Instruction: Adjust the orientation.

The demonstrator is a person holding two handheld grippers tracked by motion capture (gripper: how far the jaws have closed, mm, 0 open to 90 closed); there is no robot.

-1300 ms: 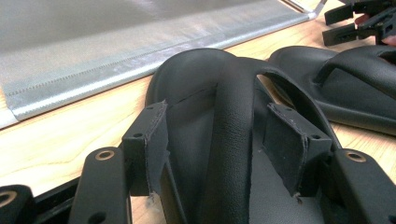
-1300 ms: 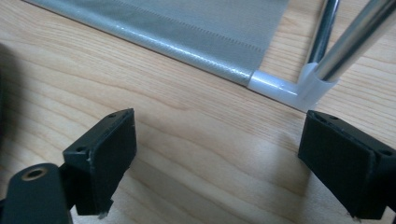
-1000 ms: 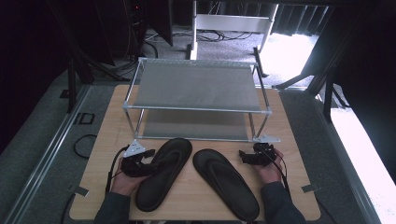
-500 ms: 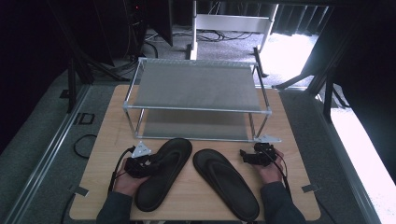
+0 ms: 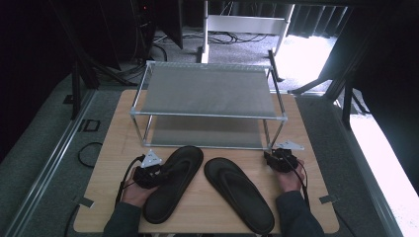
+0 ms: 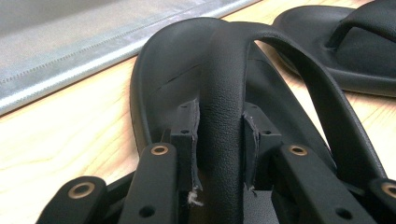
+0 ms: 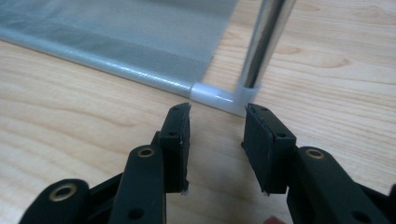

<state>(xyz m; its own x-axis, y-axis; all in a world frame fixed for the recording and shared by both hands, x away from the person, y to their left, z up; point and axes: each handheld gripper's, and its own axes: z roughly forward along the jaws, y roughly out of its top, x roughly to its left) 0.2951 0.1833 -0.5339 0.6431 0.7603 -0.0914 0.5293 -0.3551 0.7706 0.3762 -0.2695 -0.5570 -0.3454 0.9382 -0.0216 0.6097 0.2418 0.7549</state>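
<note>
The left hand-held gripper (image 6: 219,140) has just closed its jaws onto the strap (image 6: 224,93) of the left sandal (image 5: 174,182), pads now pressing it. The right hand-held gripper (image 7: 217,140) has just been narrowing too, with nothing between its jaws.

Left sandal (image 6: 196,93) heel cut off by frame bottom; right sandal (image 6: 345,42) cropped at edge.

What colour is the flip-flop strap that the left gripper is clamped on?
Black, with a fine leather-like grain. The strap shows best in the left gripper view.
</note>
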